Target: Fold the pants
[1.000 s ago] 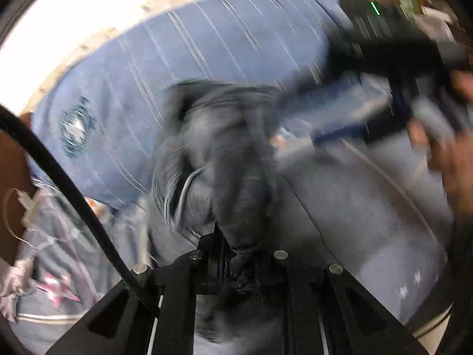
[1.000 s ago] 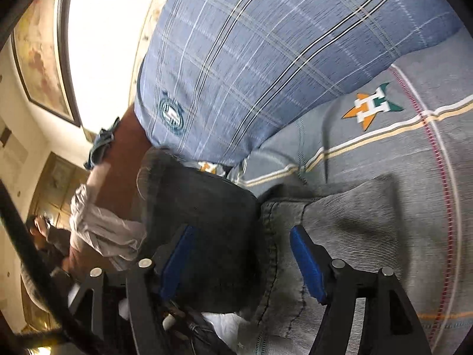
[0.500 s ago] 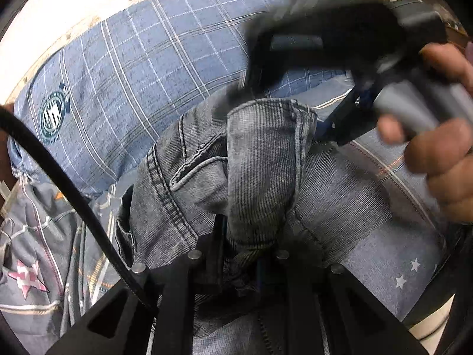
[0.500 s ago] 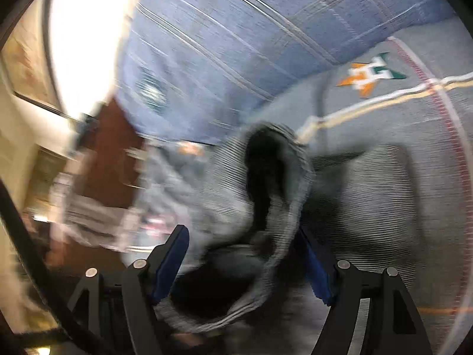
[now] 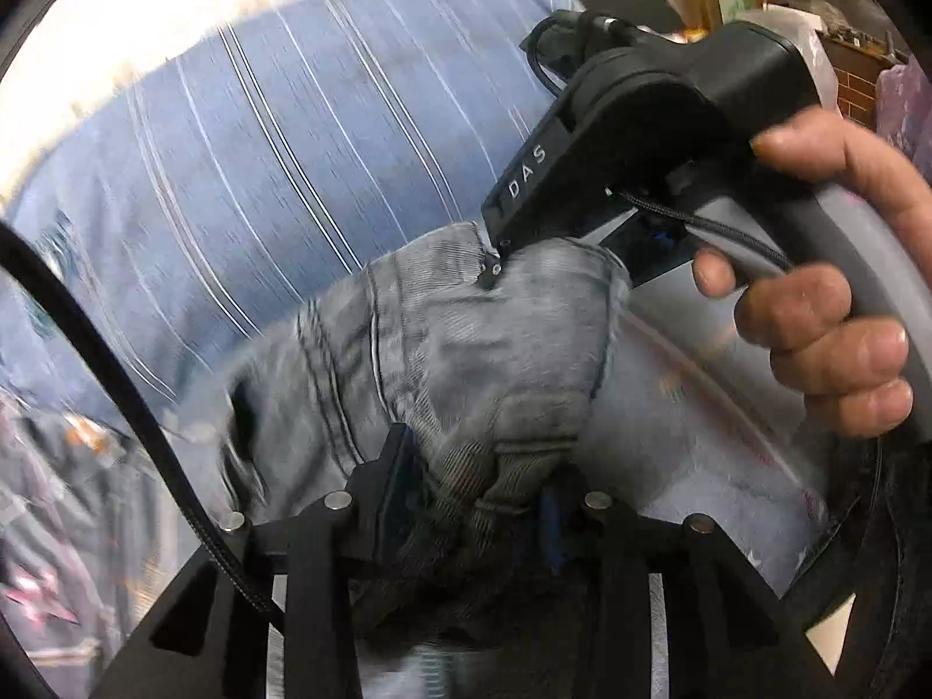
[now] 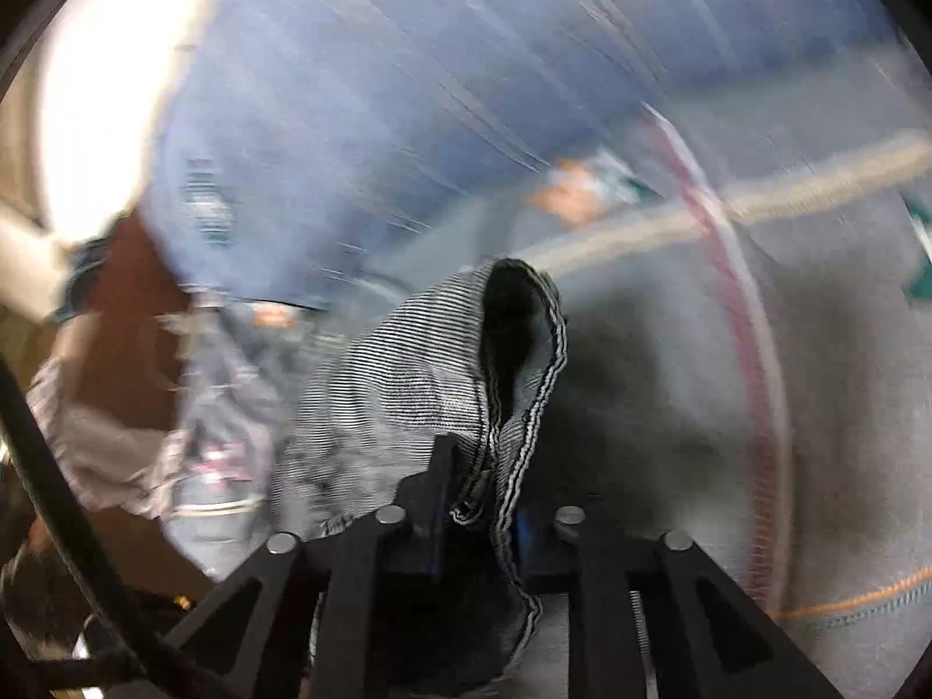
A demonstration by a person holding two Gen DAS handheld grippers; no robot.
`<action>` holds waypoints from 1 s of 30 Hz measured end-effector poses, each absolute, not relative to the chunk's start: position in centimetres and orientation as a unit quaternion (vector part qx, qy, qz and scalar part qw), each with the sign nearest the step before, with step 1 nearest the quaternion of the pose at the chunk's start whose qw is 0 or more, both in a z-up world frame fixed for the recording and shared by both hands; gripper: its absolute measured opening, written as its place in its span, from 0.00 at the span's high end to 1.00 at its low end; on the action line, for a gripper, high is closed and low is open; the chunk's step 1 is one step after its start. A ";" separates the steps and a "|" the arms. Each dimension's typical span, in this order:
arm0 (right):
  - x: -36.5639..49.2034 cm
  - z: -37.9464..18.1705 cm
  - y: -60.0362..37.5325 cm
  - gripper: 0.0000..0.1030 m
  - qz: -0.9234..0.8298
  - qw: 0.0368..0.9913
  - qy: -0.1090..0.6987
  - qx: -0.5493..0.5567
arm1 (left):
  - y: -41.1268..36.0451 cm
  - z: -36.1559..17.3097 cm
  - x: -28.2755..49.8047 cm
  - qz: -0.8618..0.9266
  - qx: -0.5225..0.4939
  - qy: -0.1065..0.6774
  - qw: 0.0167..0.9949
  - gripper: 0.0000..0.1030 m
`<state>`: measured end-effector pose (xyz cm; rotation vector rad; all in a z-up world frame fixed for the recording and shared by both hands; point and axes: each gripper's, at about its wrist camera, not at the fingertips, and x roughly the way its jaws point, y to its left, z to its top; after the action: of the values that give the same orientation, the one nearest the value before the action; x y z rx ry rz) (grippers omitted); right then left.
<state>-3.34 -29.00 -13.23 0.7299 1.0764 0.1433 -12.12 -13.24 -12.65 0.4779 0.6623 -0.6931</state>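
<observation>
The grey denim pants [image 5: 466,349] hang bunched in front of me over a grey patterned bedspread [image 5: 699,437]. My left gripper [image 5: 475,501] is shut on a thick fold of the pants at the bottom of the left wrist view. The right gripper's black body [image 5: 641,134], held by a hand [image 5: 827,338], meets the pants' upper edge there. In the right wrist view my right gripper [image 6: 477,518] is shut on a hemmed edge of the pants [image 6: 431,384], which rises as a loop in front of the fingers.
A blue plaid pillow [image 5: 262,175] lies behind the pants and also shows in the right wrist view [image 6: 437,87]. The bedspread [image 6: 786,408] has stripes and an orange-green logo. A brown surface with crumpled cloth [image 6: 99,437] sits at left. Both views are motion blurred.
My right gripper has shut on the pants' hem; its jaws stood open around the cloth before. Both grippers have moved with the pants; the left has kept its grip.
</observation>
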 end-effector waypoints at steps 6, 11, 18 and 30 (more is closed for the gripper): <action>-3.2 -12.9 -29.8 0.59 0.071 0.790 0.497 0.352 | -10.5 -12.3 -12.4 -0.381 0.150 0.321 0.854 0.42; -4.4 -10.6 -30.4 0.45 0.030 0.827 0.466 0.314 | -7.7 -9.6 -11.7 -0.412 0.045 0.302 0.858 0.29; -7.8 -7.1 -27.1 0.45 0.099 0.858 0.420 0.279 | -5.0 -10.0 -9.4 -0.344 0.004 0.329 0.880 0.29; -10.3 -10.3 -23.4 0.92 0.062 0.851 0.492 0.173 | -5.4 -11.2 -8.3 -0.324 0.012 0.362 0.874 0.29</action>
<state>-10.31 -23.45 -10.34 0.3647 1.0364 0.1295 -8.34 -5.40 -11.22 0.0247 0.7556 -0.6763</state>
